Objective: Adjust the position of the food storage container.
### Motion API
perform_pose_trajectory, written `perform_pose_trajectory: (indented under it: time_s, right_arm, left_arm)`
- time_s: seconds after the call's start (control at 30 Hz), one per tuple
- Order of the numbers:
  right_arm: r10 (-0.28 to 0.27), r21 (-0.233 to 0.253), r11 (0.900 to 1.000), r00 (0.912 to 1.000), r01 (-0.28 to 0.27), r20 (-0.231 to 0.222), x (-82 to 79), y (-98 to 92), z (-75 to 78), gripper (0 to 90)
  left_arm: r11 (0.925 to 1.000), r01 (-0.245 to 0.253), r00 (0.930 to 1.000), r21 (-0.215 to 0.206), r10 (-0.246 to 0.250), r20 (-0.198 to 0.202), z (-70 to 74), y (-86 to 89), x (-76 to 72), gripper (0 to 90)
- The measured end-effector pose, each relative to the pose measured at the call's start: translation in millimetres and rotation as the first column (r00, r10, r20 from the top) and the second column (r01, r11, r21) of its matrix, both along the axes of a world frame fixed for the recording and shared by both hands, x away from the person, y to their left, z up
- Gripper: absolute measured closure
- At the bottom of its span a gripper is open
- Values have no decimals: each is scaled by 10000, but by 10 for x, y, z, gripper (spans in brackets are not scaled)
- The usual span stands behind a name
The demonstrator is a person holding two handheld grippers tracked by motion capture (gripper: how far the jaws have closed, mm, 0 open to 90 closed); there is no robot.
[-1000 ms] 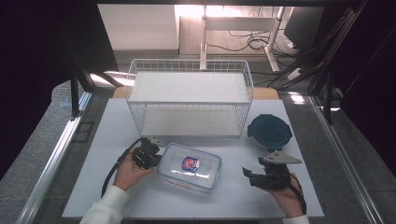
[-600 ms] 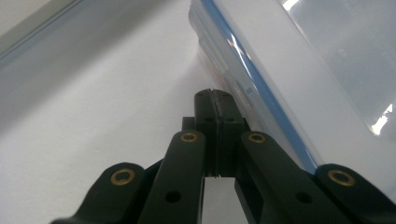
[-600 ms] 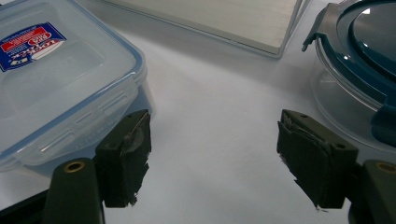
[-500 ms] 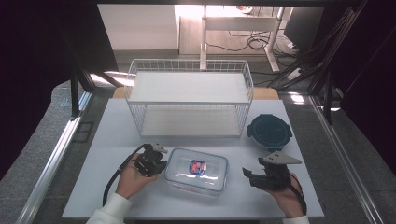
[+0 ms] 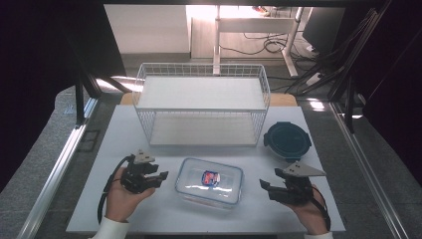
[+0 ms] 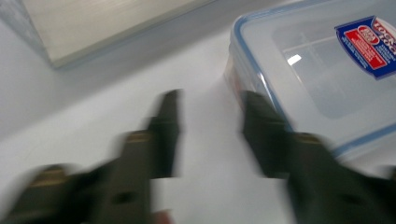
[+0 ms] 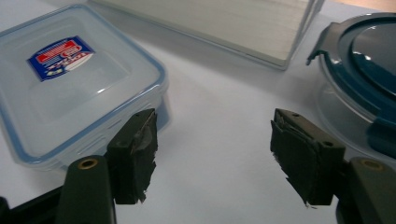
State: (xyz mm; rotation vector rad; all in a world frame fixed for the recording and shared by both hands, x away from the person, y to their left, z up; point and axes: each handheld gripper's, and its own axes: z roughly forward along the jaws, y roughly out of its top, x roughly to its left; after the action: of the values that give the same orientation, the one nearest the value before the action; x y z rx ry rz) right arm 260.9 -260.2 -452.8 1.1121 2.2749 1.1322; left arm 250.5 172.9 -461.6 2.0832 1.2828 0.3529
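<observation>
Since the earlier frame, my left gripper (image 5: 160, 178) has drawn back leftward off the clear lidded container (image 5: 209, 181), and the container now sits a little further right than it did. I see that gripper resting on the white table (image 5: 164, 219) at near left, its jaws parted to a moderate gap and holding nothing. In the left gripper view, which is blurred, one jaw lies just beside the container's blue-edged rim; I cannot tell whether it touches.

At centre near, the container stands flat, lid on, label (image 5: 210, 177) upward. Its long axis runs left to right across the table, very slightly skewed, with the short ends facing the two grippers.

Beyond it, the white wire rack (image 5: 201, 109) stands at the far middle, well apart from the container.

At near right I hold my right gripper (image 5: 267, 188) with its jaws spread wide and empty, pointing left toward the container's right end, near but apart from it. Far right of it lies a round dark blue lid (image 5: 287, 140), beside the rack's right corner.
</observation>
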Motion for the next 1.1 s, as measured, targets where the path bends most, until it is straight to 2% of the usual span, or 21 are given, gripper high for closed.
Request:
perform_pose_trajectory:
  time_s: [0.03,0.07,0.13,0.17,0.2,0.23,0.3,0.37,0.4,0.53,0.67,0.7,0.73,0.77,0.8,0.83,0.87,0.93,1.0,1.03,1.1]
  right_arm:
    - [161,54,9999,9998,-160,-91,-4,13,5,351]
    - [287,109,9995,9995,-285,-154,-7,22,11,359]
    - [706,309,9971,9970,-696,-324,-26,50,38,383]
    - [888,329,9956,9955,-876,-342,-38,67,52,398]
    - [1007,282,9946,9942,-997,-367,-52,86,67,409]
    - [1087,214,9939,9933,-1079,-391,-67,107,78,422]
    - [1179,172,9930,9920,-1173,-440,-81,128,87,442]
    - [1433,165,9897,9880,-1425,-580,-111,175,106,491]
    - [1681,114,9858,9833,-1677,-703,-129,212,118,540]
    - [2343,44,9719,9659,-2352,-1103,-177,300,137,613]
    - [2905,-357,9539,9464,-2981,-1408,-230,437,106,715]
    - [2905,-357,9539,9464,-2981,-1408,-230,437,106,715]
    - [3251,-653,9390,9336,-3376,-1508,-266,523,90,760]
    - [3251,-653,9390,9336,-3376,-1508,-266,523,90,760]
    - [3534,-1028,9224,9210,-3723,-1643,-305,606,74,801]
    - [3534,-1028,9224,9210,-3723,-1643,-305,606,74,801]
    - [3750,-1265,9090,9117,-3972,-1681,-343,683,55,846]
    - [4044,-1264,8960,8998,-4257,-1640,-365,738,45,881]
    - [4215,-1361,8847,8898,-4458,-1746,-397,808,24,887]
    - [4215,-1361,8847,8898,-4458,-1746,-397,808,24,887]
    - [4380,-1547,8712,8800,-4659,-1836,-421,880,-20,888]
  left_arm:
    - [10000,0,10000,0,0,0,0,0,0,373]
    - [9999,-62,9998,109,64,-199,-35,2,-20,333]
    - [9999,-103,9996,121,107,-267,-46,6,-20,284]
    - [9999,-152,9993,73,154,-345,-55,16,-13,269]
    - [9990,-367,9983,-257,354,-466,-69,22,0,261]
    - [9990,-367,9983,-257,354,-466,-69,22,0,252]
    - [9990,-244,9985,-366,225,-507,-81,4,6,242]
    - [9997,45,9991,-231,-54,-413,-83,-23,-3,221]
    - [9994,213,9995,-276,-220,-235,-62,-23,-20,213]
    - [9978,412,9991,-515,-413,-27,-32,10,-35,210]
    - [9973,525,9986,-514,-530,-88,-58,-5,-22,209]
    - [9973,525,9986,-514,-530,-88,-58,-5,-22,207]
    - [9978,522,9984,-414,-530,-186,-76,-24,-2,206]
    - [9978,522,9984,-414,-530,-186,-76,-24,-2,205]
    - [9979,488,9985,-430,-497,-219,-83,-36,4,205]
    - [9980,488,9985,-397,-498,-246,-88,-44,9,205]
    - [9981,497,9983,-370,-507,-269,-96,-56,11,205]
    - [9983,495,9982,-303,-504,-310,-108,-66,14,205]
    - [9985,466,9983,-301,-476,-328,-112,-65,16,204]
    - [9985,466,9983,-301,-476,-328,-112,-65,16,205]
    - [9984,462,9982,-318,-474,-360,-112,-57,19,205]
